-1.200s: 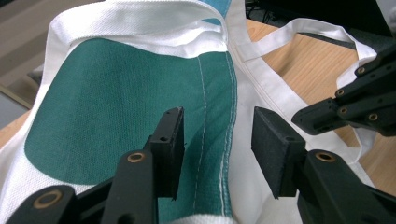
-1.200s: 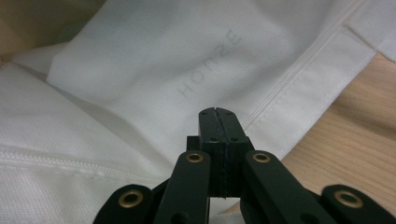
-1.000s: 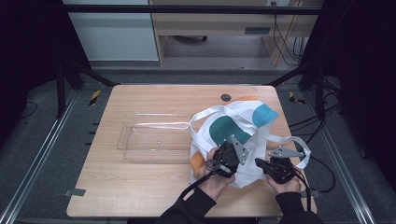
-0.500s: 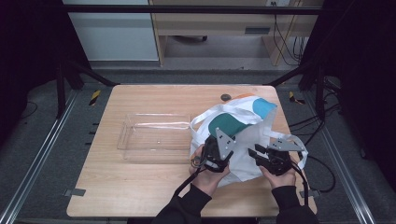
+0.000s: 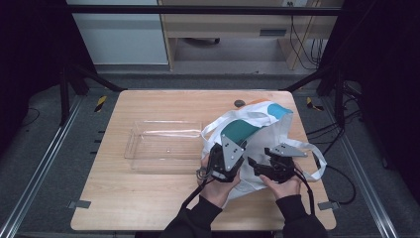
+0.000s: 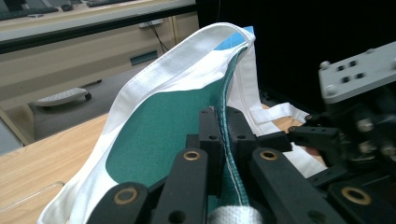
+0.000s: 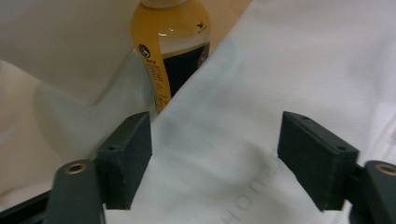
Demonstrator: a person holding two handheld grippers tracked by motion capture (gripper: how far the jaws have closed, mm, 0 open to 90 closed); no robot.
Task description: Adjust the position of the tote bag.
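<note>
A white tote bag point(image 5: 270, 130) with teal and blue patches lies on the right half of the wooden table point(image 5: 148, 208). My left gripper point(image 5: 236, 157) is shut on the bag's teal rim point(image 6: 219, 88) and holds it raised. My right gripper point(image 5: 255, 166) is close beside it to the right, pointing into the bag. Its jaws have just been opening and now stand wide apart, with nothing pressed between the pads point(image 7: 128, 154) and only white fabric point(image 7: 261, 70) behind them. An orange-yellow drink bottle point(image 7: 175, 51) lies inside the bag beyond them.
A clear plastic tray point(image 5: 163, 144) sits left of the bag at the table's middle. A small dark round thing point(image 5: 239, 103) lies near the far edge. The bag's white handles point(image 5: 317, 158) trail toward the right edge.
My right gripper has moved left toward the left gripper and its jaws have opened. The left gripper has shifted slightly left with the bag's rim still in it.
</note>
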